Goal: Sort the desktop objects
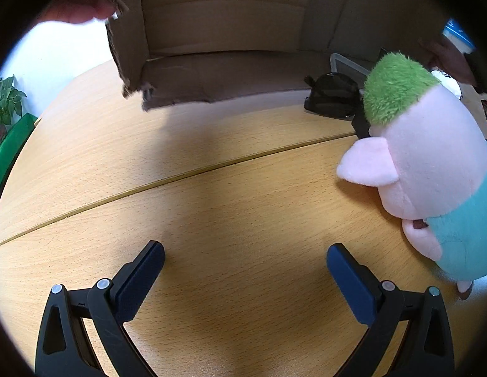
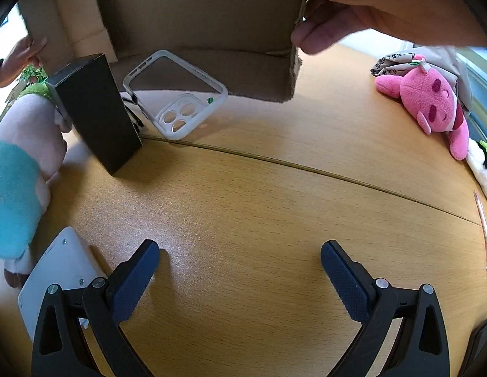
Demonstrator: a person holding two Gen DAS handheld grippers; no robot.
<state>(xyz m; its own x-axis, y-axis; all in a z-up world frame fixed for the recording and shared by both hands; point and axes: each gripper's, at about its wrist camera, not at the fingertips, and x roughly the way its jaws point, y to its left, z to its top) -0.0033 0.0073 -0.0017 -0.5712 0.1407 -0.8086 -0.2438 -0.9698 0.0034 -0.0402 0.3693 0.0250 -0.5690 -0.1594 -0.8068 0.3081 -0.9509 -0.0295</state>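
Right wrist view: both grippers' fingers [image 2: 340,270] spread wide, holding nothing. Cardboard box [image 2: 193,15] held tipped by bare hands, probably for loading; phone case [image 2: 175,100] and plush [image 1: 431,169] wait on the bench [image 2: 259,204].

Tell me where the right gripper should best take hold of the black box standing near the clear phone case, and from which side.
Probably the upper half of the black box, from the front, as the right gripper already faces it. It stands upright and is tall and narrow, so the open jaws could span its width. The clear phone case and the plush toy crowd its sides, so gripping high keeps the fingers clear of both.
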